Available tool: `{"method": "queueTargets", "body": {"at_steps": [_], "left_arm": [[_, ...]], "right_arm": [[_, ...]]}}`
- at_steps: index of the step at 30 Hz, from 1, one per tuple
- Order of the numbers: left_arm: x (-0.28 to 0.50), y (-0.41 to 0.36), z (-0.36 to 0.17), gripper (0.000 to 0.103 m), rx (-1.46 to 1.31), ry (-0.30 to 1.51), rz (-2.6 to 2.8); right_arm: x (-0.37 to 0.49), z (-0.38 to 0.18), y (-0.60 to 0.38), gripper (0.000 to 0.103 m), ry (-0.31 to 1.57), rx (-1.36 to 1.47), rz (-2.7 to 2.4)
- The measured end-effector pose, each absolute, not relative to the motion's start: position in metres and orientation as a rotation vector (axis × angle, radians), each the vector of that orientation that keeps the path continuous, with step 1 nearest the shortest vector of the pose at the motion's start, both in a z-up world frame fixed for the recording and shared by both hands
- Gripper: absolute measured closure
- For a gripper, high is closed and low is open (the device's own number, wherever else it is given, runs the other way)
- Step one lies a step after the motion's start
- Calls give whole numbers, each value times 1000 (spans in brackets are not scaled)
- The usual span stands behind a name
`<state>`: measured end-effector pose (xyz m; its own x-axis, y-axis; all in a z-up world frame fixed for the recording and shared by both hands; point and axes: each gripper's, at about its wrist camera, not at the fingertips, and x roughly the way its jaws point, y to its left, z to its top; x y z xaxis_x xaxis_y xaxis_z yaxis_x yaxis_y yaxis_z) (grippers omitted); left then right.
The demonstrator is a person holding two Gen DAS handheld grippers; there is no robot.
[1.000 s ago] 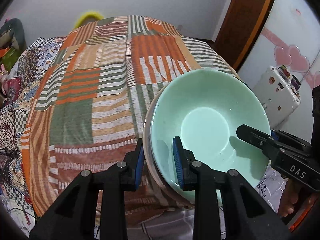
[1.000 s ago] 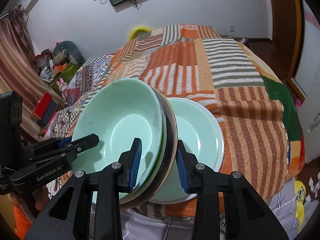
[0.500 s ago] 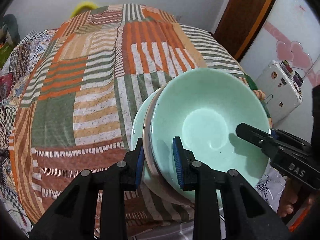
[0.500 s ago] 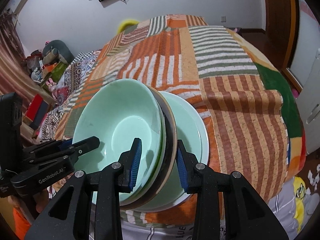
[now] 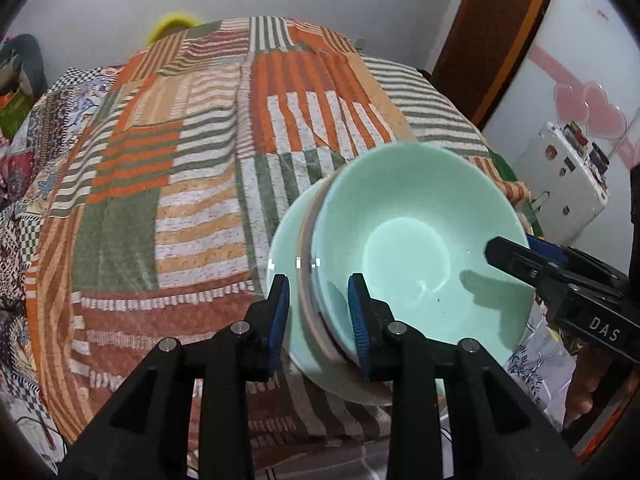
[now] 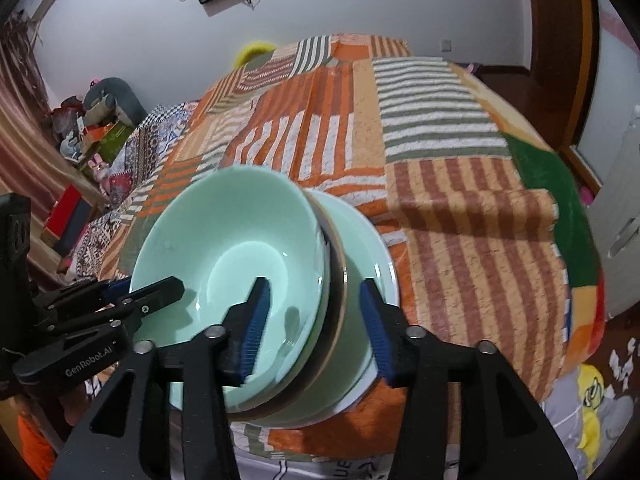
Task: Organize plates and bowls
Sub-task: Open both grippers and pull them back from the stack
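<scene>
A pale mint-green glazed ceramic bowl (image 5: pixel 416 248) sits on top of a small nested stack, near the front edge of a bed covered by an orange, green and cream striped patchwork blanket (image 5: pixel 192 168). Under it is a brown-rimmed bowl (image 6: pixel 338 264), seen only as a dark and tan edge band, and beneath that a wide pale-green shallow dish (image 6: pixel 372 240) rests on the blanket (how many pieces lie between them cannot be told).

The left gripper (image 5: pixel 318 316) reaches in from the near side with its black fingers angled up and forward. One blue-padded fingertip is inside the top bowl and the other is outside the stack's rims. The jaws are partly apart, and a slim gap shows at the outer pad, so a firm grip is not evident.

The right gripper (image 6: pixel 316 328) comes in from the opposite side of the stack at a similar low, forward tilt. Its inner blue pad (image 6: pixel 256 320) lies inside the top bowl and its outer pad is beside the stack's outer wall. The jaws are spread wider than the rims between them.

Each gripper shows in the other's view, pointing across the bowl.

A dark wooden door frame (image 5: pixel 492 32) stands beyond the bed.
</scene>
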<state>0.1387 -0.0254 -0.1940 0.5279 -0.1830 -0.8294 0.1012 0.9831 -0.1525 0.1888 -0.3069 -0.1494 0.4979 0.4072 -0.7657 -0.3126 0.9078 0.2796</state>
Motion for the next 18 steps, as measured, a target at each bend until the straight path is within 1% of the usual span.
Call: {"method": "queueTargets", "body": {"at_steps": [4, 6, 9, 13, 15, 16, 18], "left_arm": [[126, -17, -172, 71, -113, 955, -158], [116, -14, -155, 64, -121, 910, -154], [97, -11, -127, 58, -117, 814, -143], [72, -12, -89, 54, -102, 692, -138], [56, -13, -69, 42, -93, 620, -135], [49, -12, -60, 40, -89, 582, -134], [33, -14, -42, 39, -76, 508, -132]], "right_arm": [[182, -137, -314, 56, 923, 99, 433], [177, -126, -316, 56, 897, 100, 435], [167, -106, -317, 56, 840, 86, 445], [150, -73, -318, 56, 739, 70, 466], [143, -59, -317, 56, 693, 67, 477], [137, -49, -318, 56, 662, 64, 485], [129, -36, -317, 56, 613, 59, 492]]}}
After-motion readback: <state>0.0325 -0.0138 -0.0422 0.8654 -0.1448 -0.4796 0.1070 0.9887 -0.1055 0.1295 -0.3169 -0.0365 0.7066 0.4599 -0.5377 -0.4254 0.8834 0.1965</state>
